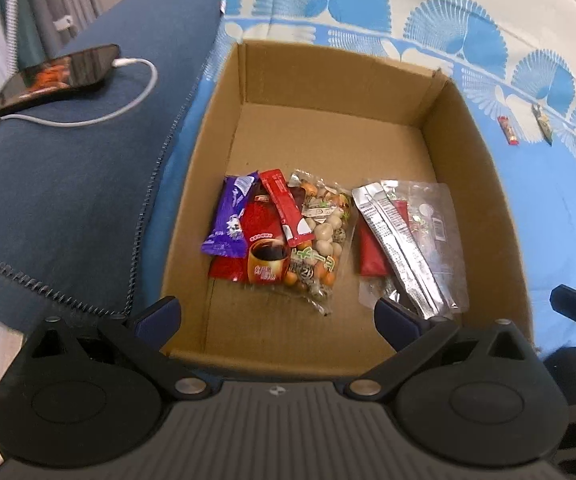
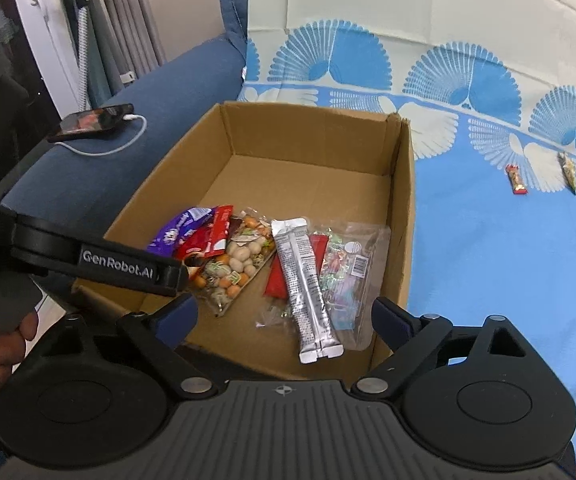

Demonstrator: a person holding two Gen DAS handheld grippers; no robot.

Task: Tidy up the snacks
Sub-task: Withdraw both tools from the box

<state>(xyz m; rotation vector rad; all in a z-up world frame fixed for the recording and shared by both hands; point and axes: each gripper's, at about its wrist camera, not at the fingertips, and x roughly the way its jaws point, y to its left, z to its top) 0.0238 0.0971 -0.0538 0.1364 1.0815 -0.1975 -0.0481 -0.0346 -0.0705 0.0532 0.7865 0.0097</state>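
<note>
- Left wrist view: left tongs (image 1: 276, 314) spread wide, empty, above the cardboard box (image 1: 483, 216) near rim; right tongs (image 2: 284, 314) likewise wide, holding nothing.
- Boxed packets: purple wrapper (image 1: 230, 216), nut bag (image 1: 319, 248), silver sachets (image 2: 307, 292). Judged light, crinkly, slippery.
- 2 snacks remain on the bed: red bar (image 2: 515, 179), brown packet (image 2: 568, 172). Small, light; pinch across the middle.
- Box wall stands between; phone (image 1: 52, 76) well apart.

I see soft, even indoor light in both views, with faint shadows inside the brown cardboard box (image 1: 471, 168). Fisheye bending curves the edges and corners darken. Glare sits on the silver foil sachets (image 2: 307, 280), and slight blur softens the near packets.
</note>
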